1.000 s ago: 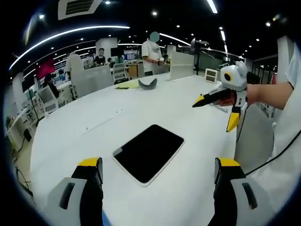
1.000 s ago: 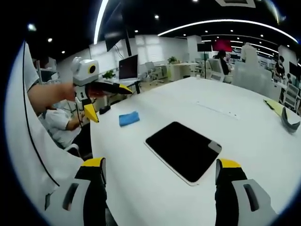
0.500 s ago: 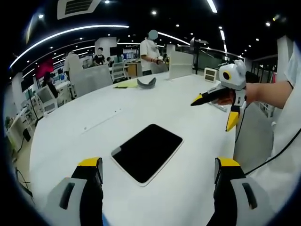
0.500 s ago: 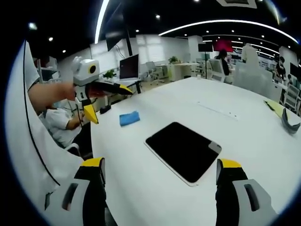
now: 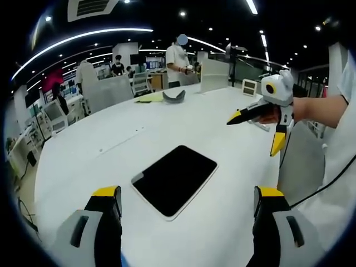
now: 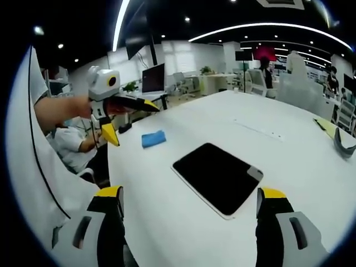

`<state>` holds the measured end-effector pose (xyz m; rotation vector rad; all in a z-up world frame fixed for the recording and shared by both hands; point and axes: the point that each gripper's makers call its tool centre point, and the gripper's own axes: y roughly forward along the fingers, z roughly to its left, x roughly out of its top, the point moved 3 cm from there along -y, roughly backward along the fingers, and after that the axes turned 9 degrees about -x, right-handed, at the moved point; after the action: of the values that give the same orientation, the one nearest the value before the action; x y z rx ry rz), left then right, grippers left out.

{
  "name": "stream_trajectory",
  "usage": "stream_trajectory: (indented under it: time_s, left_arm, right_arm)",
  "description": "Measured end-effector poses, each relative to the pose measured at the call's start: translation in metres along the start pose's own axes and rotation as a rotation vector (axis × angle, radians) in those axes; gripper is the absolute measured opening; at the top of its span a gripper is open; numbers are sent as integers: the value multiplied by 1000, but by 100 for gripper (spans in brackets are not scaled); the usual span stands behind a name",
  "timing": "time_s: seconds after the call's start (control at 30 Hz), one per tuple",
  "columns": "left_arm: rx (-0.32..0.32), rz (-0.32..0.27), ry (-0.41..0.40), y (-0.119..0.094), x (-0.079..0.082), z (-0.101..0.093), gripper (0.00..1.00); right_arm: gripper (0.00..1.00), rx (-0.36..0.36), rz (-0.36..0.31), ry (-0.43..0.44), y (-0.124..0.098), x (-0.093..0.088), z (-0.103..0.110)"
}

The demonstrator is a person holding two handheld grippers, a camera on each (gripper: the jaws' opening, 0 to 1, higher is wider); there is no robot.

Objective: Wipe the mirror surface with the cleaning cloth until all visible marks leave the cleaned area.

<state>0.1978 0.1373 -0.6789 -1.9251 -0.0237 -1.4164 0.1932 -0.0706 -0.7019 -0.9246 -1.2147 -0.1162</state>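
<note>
A dark rectangular mirror (image 5: 174, 180) with a thin white rim lies flat on the white table (image 5: 111, 150); it also shows in the right gripper view as the mirror (image 6: 216, 177). A small blue cloth (image 6: 153, 139) rests on the table beyond the mirror's left end, near the table edge. My left gripper (image 5: 187, 194) hovers open just in front of the mirror, nothing between its jaws. My right gripper (image 6: 189, 193) is open and empty on the opposite side. Each shows in the other's view, held above the table: right gripper (image 5: 253, 137), left gripper (image 6: 135, 124), both open.
A grey curved object (image 5: 174, 97) on a yellow sheet lies at the far end of the table. People stand beyond it (image 5: 178, 58). A seated person (image 6: 72, 147) is past the table edge near the cloth. A black cable (image 5: 322, 183) hangs beside the table's right edge.
Almost nothing differs: both views have drifted slightly with the hands. Mirror and cloth lie where they were, and both grippers stay open above the table.
</note>
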Motion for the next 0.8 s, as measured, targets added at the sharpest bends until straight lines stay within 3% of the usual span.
stream_trajectory:
  time_s: [0.7, 0.8]
  left_arm:
    - [51, 26, -50, -5, -26, 23, 100]
    - [82, 38, -42, -8, -30, 32, 100]
  right_arm:
    - [100, 8, -1, 3, 2, -3, 2]
    - [100, 7, 6, 7, 5, -5, 1]
